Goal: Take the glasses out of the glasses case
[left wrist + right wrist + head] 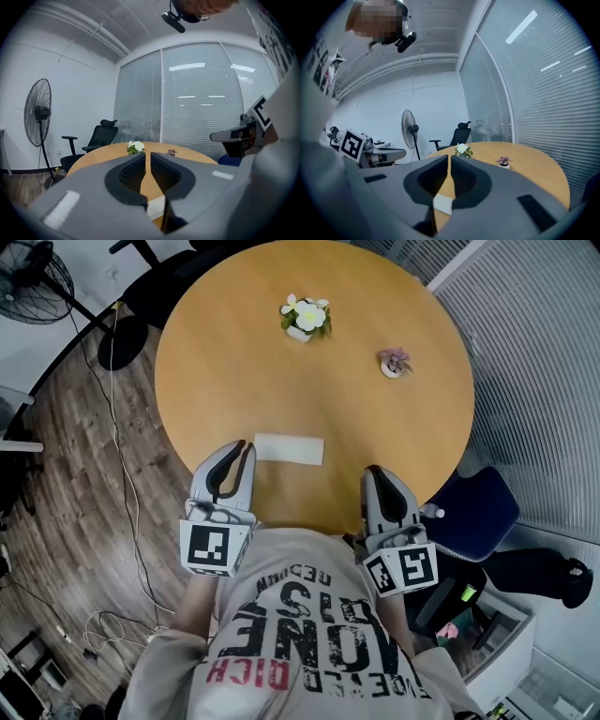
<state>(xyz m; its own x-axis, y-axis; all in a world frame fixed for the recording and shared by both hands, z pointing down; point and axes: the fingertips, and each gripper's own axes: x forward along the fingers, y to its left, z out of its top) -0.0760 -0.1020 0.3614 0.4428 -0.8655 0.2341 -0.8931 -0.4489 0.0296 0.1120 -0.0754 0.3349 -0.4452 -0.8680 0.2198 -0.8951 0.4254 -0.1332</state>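
A flat white rectangular glasses case (289, 449) lies closed on the round wooden table (234, 352), near its front edge. My left gripper (247, 445) hovers just left of the case, its tips close to the case's left end. Its jaws stand all but together with nothing between them. In the left gripper view the case (156, 206) shows low through the slit of the left gripper (146, 154). My right gripper (373, 471) is shut and empty at the table's front edge, right of the case. In the right gripper view the case (443, 204) lies below the right gripper (450, 157). No glasses are visible.
A white flower pot (306, 317) and a small pink plant (395, 363) stand at the far side of the table. A blue chair (473, 512) is at the right, a standing fan (33, 277) and a black office chair (98, 137) at the left. Cables run over the floor.
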